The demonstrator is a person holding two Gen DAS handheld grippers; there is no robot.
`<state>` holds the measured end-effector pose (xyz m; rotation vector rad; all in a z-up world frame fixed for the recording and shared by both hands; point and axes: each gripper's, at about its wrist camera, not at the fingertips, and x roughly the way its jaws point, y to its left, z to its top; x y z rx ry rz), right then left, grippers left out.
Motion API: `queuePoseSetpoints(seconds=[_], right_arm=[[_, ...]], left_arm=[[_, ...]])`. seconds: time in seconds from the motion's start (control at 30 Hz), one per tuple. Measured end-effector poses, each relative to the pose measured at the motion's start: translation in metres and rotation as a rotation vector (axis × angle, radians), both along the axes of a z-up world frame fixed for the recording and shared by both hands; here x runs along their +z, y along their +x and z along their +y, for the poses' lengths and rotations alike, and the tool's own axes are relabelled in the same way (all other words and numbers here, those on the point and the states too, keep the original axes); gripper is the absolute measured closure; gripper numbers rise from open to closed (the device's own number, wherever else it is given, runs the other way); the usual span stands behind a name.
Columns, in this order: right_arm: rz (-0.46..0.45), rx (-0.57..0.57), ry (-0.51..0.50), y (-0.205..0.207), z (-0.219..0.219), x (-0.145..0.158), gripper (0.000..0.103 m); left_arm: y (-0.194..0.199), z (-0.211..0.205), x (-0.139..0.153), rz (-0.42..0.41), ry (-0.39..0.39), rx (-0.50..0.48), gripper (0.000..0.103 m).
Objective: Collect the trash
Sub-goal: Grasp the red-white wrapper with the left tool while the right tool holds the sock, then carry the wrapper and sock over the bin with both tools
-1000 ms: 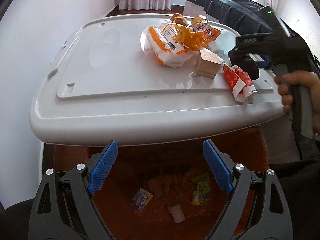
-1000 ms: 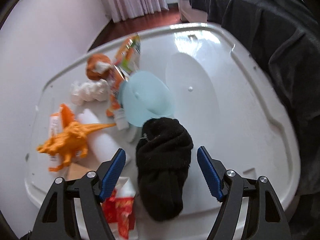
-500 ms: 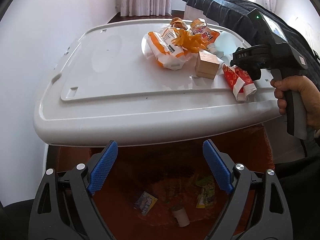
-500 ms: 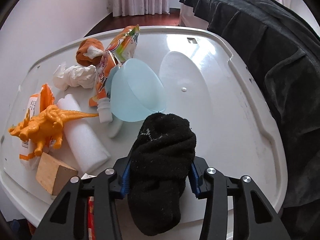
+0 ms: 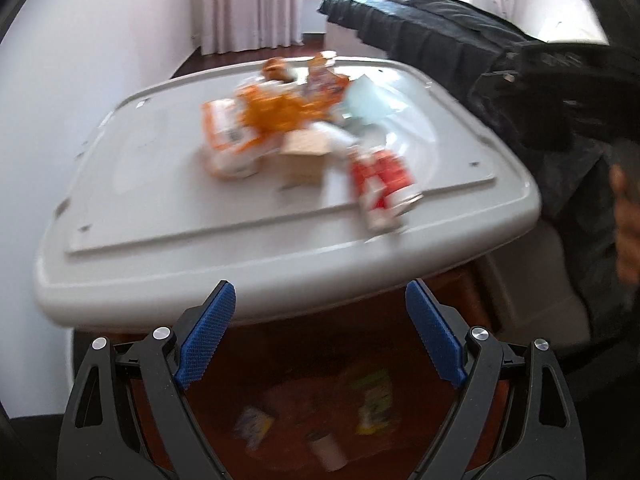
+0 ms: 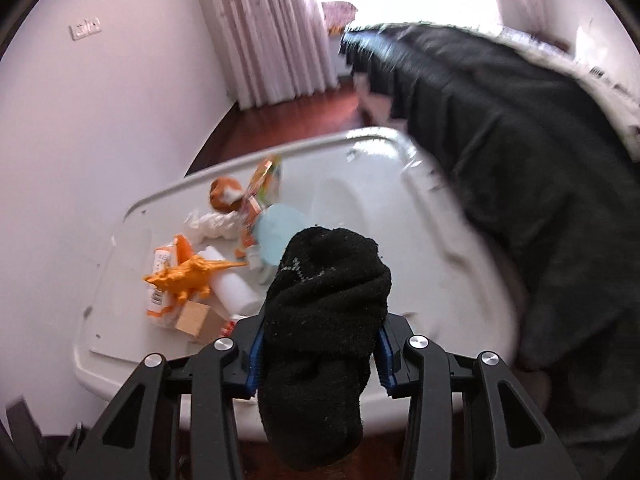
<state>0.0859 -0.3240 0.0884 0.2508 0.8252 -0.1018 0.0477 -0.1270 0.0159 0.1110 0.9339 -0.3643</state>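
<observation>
Clamping a black sock [image 6: 324,300], the right tool [image 6: 318,354] hangs above the table [image 6: 400,248]; left tool [image 5: 320,338] gapes empty.

The white plastic worktop [image 6: 400,240] carried a cluster of clutter. An orange toy dinosaur [image 6: 192,276] served as the marker: a white foam roll [image 6: 232,288] lay under its tail, a wooden block [image 6: 196,318] just in front of it, crumpled white paper [image 6: 212,222] behind it, and a pale blue bowl [image 6: 276,232] beyond its tail. A red-and-white wrapper [image 5: 384,184] lay near the worktop's front edge.
</observation>
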Motion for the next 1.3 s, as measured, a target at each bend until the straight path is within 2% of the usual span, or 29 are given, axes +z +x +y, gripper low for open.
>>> queuePoseSetpoints(seconds=[0.07,0.3,0.4,0.5,0.7,0.73,0.77,0.8,0.83,0.9,1.07,1.2,1.27,1.3], right_arm=[[-0.003,-0.017,-0.027,-0.011,-0.007,0.001,0.060],[0.032,-0.086,0.022,-0.012,-0.041,-0.011,0.060],[0.014,-0.084,0.031,-0.017,-0.042,-0.006,0.060],[0.003,-0.070,0.018,-0.015,-0.038,-0.002,0.060],[-0.004,-0.063,0.028,-0.010,-0.038,0.001,0.060],[-0.005,-0.064,0.032,-0.010,-0.038,0.001,0.060],[-0.006,-0.068,0.041,-0.010,-0.039,0.001,0.060],[-0.005,-0.070,0.049,-0.009,-0.040,0.001,0.060],[-0.004,-0.071,0.055,-0.008,-0.041,0.001,0.059],[0.003,-0.071,0.070,-0.007,-0.042,0.000,0.059],[0.017,-0.071,0.114,-0.004,-0.046,-0.003,0.059],[0.021,-0.075,0.092,-0.002,-0.044,-0.004,0.059],[0.023,-0.077,0.086,-0.001,-0.044,-0.004,0.059],[0.024,-0.079,0.087,-0.001,-0.045,-0.005,0.059]], left_arm=[[0.006,-0.017,-0.002,-0.013,-0.002,-0.013,0.018],[0.030,-0.072,-0.015,-0.073,0.026,-0.025,0.018],[0.044,-0.085,-0.024,-0.053,0.020,-0.010,0.018],[0.058,-0.088,-0.033,-0.036,0.001,0.017,0.018],[0.071,-0.087,-0.035,-0.095,-0.046,0.037,0.019],[0.072,-0.086,-0.037,-0.093,-0.051,0.038,0.021],[0.072,-0.086,-0.038,-0.107,-0.049,0.044,0.028],[0.072,-0.085,-0.038,-0.125,-0.047,0.048,0.038],[0.072,-0.085,-0.039,-0.137,-0.037,0.053,0.043],[0.074,-0.087,-0.040,-0.165,-0.002,0.057,0.062],[0.076,-0.093,-0.042,-0.189,0.007,0.061,0.066],[0.076,-0.099,-0.040,-0.200,0.034,0.033,0.071],[0.078,-0.095,-0.037,-0.178,0.010,0.006,0.073],[0.081,-0.090,-0.034,-0.146,-0.031,-0.024,0.073]])
